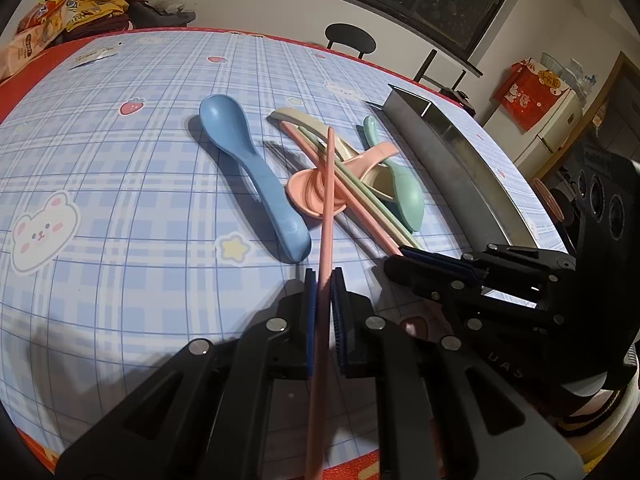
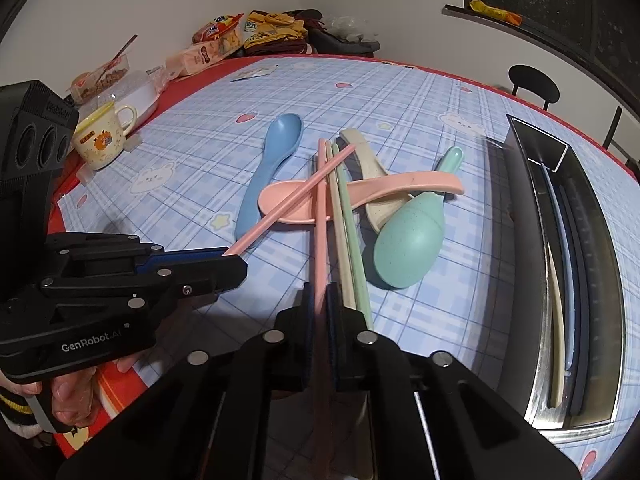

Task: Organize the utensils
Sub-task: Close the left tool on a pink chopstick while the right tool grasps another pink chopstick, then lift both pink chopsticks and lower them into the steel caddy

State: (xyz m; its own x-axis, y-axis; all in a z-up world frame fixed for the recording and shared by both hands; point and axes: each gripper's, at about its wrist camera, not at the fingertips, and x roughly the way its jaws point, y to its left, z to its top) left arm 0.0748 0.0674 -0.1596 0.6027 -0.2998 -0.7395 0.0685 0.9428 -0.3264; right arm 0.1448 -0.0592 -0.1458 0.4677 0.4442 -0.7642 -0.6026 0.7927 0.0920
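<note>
Utensils lie in a pile mid-table: a blue spoon (image 1: pixel 256 176) (image 2: pixel 268 172), a pink spoon (image 1: pixel 316 196) (image 2: pixel 360 196), a beige spoon (image 2: pixel 368 172), a green spoon (image 2: pixel 412 236) (image 1: pixel 408 196), and beige and green chopsticks (image 2: pixel 348 240). My left gripper (image 1: pixel 324 280) is shut on one pink chopstick (image 1: pixel 327 208), which crosses the pile; it also shows in the right wrist view (image 2: pixel 232 258). My right gripper (image 2: pixel 320 296) is shut on the other pink chopstick (image 2: pixel 320 220); it shows in the left wrist view (image 1: pixel 404 254). A metal tray (image 2: pixel 576 240) (image 1: pixel 452 160) at the right holds beige and dark utensils.
A yellow mug (image 2: pixel 104 136), a food container (image 2: pixel 116 76) and snack bags (image 2: pixel 224 40) (image 1: pixel 60 12) stand at the table's left and far edges. A black chair (image 1: pixel 350 40) stands beyond the far edge. The table has a blue plaid cloth (image 1: pixel 120 160).
</note>
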